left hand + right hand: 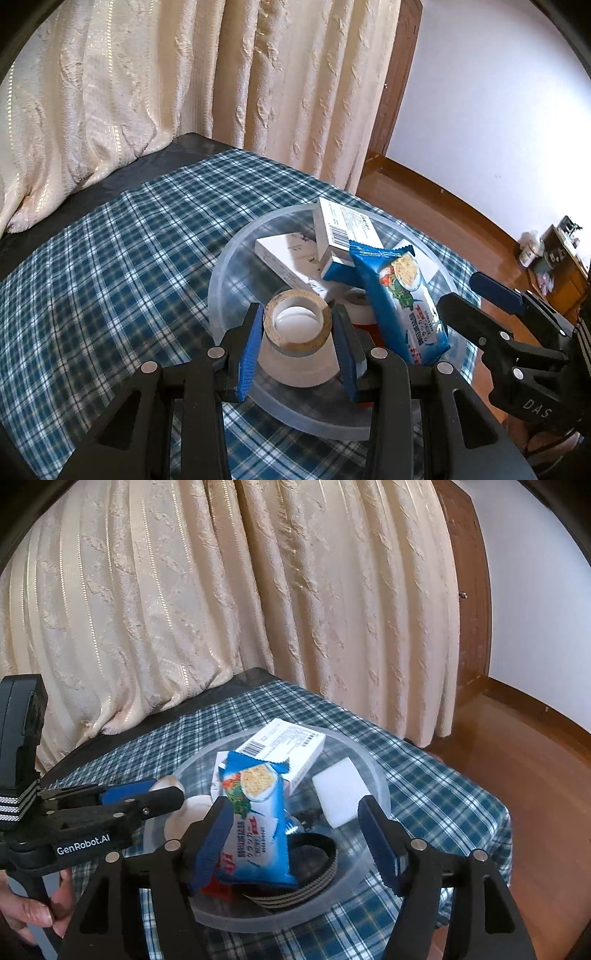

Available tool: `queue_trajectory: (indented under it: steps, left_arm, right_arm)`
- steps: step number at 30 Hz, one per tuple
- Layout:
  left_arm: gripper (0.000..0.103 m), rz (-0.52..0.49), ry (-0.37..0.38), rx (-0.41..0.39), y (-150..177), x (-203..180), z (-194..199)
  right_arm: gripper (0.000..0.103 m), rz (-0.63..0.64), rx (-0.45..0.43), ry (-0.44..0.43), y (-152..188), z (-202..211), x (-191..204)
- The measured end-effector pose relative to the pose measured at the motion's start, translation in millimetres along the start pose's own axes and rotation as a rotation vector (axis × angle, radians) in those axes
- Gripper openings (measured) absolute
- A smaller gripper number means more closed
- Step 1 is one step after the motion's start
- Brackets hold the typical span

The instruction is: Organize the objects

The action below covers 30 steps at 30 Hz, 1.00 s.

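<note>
The left tool [297, 341] is clenched on a roll of clear tape with a brown core [298, 325] above the round translucent plastic basin [221, 280] on the plaid-covered tabletop [110, 258]. The right tool [295, 845] is released, straddling a blue noodle packet [255, 819] standing in the basin beside white boxes [291, 749].

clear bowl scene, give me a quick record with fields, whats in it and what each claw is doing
surface: table with blue plaid cloth
container: clear bowl, on the cloth
contents: blue noodle packet, barcode box, white box, white block, striped band, tape roll
left claw: shut on the tape roll, over the bowl's near side
right claw: open over the bowl, left finger against the noodle packet, not gripping
backdrop: cream curtain
</note>
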<state>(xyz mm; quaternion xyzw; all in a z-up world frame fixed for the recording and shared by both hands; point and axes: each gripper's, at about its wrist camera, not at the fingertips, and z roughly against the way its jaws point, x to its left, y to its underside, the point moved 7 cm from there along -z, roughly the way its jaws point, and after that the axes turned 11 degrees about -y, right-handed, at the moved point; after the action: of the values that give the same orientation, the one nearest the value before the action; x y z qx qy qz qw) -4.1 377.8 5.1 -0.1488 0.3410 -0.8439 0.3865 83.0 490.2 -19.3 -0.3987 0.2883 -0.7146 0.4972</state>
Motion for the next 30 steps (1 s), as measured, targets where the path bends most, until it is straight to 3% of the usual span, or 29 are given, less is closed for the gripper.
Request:
queue_trajectory:
  steps: [2,3,4,6,9,13,18,24,30]
  left_arm:
    - [0.041,0.001,0.005,0.012,0.5,-1.3,-2.4]
    - [0.052,0.004,0.007,0.023,1.2,-0.9,-3.1]
    - [0.070,0.010,0.005,0.027,1.1,0.2,-3.4]
    - [0.083,0.021,-0.006,0.008,0.5,2.9,0.1]
    - [0.084,0.004,-0.041,-0.016,-0.5,7.4,8.0]
    - [0.095,-0.017,-0.130,-0.046,-0.8,18.6,18.1]
    - [0.099,-0.044,-0.233,-0.098,-0.1,29.0,37.3]
    - [0.101,-0.054,-0.309,-0.143,0.7,35.7,63.1]
    - [0.103,-0.032,-0.351,-0.173,5.0,43.4,83.3]
  right_arm:
    - [0.074,-0.006,0.003,0.001,1.3,0.3,-2.6]
    - [0.074,-0.007,0.003,0.001,2.0,0.4,-3.3]
    - [0.075,-0.008,0.005,0.000,2.4,0.6,-3.3]
    - [0.077,-0.003,0.007,-0.002,3.1,1.2,-2.9]
    - [0.085,0.011,0.009,-0.003,5.5,4.4,-0.6]
    - [0.092,0.034,0.019,0.004,7.4,8.7,3.5]
    - [0.103,0.044,0.026,0.029,9.0,14.5,6.3]
    - [0.103,0.021,0.047,0.060,9.3,18.6,5.2]
    - [0.103,0.081,0.035,0.114,9.4,30.8,14.6]
